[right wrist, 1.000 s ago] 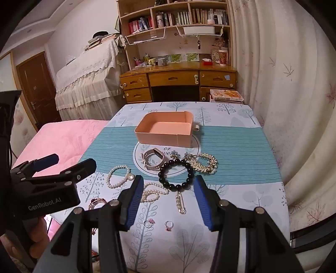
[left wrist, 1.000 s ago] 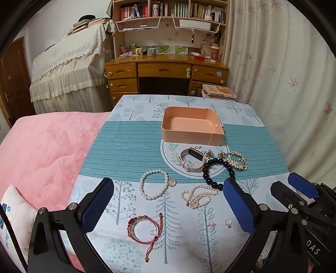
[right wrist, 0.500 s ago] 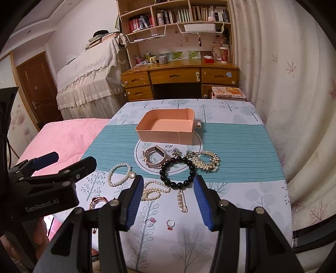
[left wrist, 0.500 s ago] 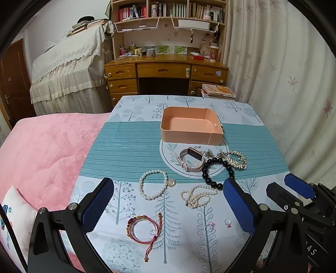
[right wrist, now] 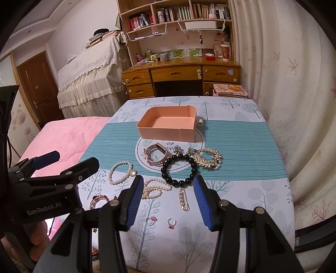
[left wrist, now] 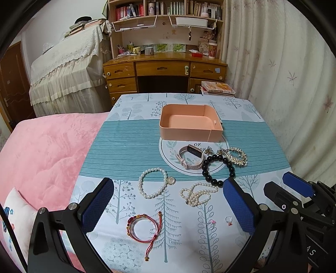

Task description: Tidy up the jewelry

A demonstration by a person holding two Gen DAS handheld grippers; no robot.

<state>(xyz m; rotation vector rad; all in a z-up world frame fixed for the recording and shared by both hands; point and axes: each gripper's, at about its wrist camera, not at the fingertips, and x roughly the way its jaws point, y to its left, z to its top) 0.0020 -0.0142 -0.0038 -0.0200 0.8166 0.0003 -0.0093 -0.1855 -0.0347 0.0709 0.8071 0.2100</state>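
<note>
Here, nearest the cameras, the left gripper (left wrist: 168, 205) and the right gripper (right wrist: 169, 201) both hover above the near edge of the tabletop (left wrist: 126, 147), each with its jaws wide apart and nothing between them. On the tree-print cloth at the near left lies a red cord bracelet (left wrist: 143, 230), and to its right two small rings (right wrist: 160, 221) sit close together. A little farther in, a loose pearl necklace (left wrist: 197, 194) is heaped near the middle, with a pearl-set pin (right wrist: 183, 199) just right of it in the right wrist view. Left of the necklace rests a white pearl bracelet (left wrist: 154, 182) with a round charm. Beyond these, on the round printed motif, a black bead bracelet (right wrist: 179, 170) lies open in a ring; a pink-strapped smart band (left wrist: 190, 157) sits just left of it and a gold leafy bracelet (right wrist: 206, 160) just right, touching or nearly touching the black beads. A small flower-shaped piece (left wrist: 208, 150) lies between the band and the gold bracelet. Farther still, at the far edge of the motif, stands an open peach-coloured box (left wrist: 190, 122), its inside bare. To the left of the tabletop a pink bed (left wrist: 42, 151) runs alongside, and at the far wall stand a wooden desk (left wrist: 163, 71) and bookshelves (left wrist: 166, 10).
</note>
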